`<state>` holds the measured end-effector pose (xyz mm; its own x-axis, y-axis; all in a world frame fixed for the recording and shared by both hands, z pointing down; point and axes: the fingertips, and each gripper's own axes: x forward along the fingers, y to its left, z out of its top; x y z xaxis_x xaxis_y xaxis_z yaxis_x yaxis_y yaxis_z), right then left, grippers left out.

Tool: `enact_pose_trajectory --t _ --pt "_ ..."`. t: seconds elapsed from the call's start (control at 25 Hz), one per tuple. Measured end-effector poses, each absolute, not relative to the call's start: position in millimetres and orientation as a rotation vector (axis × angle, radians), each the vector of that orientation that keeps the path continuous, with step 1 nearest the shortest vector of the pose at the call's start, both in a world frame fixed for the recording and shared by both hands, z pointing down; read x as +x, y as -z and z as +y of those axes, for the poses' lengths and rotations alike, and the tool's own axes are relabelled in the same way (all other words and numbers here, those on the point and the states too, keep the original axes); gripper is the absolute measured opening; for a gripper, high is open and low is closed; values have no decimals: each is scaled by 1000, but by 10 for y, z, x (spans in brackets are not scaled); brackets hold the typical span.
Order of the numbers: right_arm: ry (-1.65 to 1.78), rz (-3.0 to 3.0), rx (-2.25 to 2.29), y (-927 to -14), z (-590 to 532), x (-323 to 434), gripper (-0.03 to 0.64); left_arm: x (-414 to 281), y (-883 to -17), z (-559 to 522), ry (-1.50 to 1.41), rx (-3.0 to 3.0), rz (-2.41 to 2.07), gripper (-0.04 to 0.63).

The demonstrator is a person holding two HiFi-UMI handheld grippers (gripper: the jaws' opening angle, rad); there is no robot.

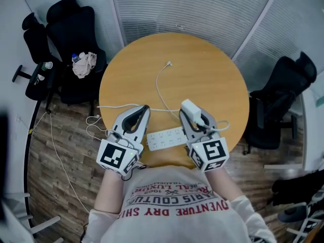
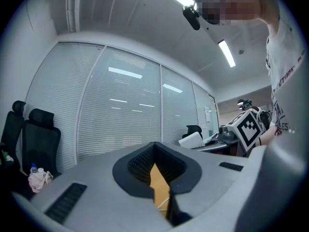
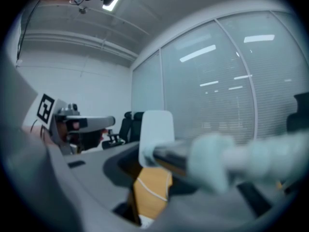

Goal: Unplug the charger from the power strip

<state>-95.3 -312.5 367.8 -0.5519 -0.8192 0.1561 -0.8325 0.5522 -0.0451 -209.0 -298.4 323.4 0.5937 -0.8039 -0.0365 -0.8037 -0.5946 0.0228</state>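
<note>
Two grey hand-held grippers hover over a round wooden table, a white power strip lying between them; the left gripper is pressed together, empty; the right gripper pinches a white block charger, apart from the strip; a thin white cable trails beyond

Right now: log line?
right gripper: shut on charger | charger: out of power strip | left gripper: shut, empty | power strip: flat on table
</note>
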Motion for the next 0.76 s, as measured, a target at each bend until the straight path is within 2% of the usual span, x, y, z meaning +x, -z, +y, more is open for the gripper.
enact_pose_trajectory --t 0.76 --pt "-231 -2616 1385 -3860 -3112 -953 153 -2087 -3396 -2964 33 2749 -1435 34"
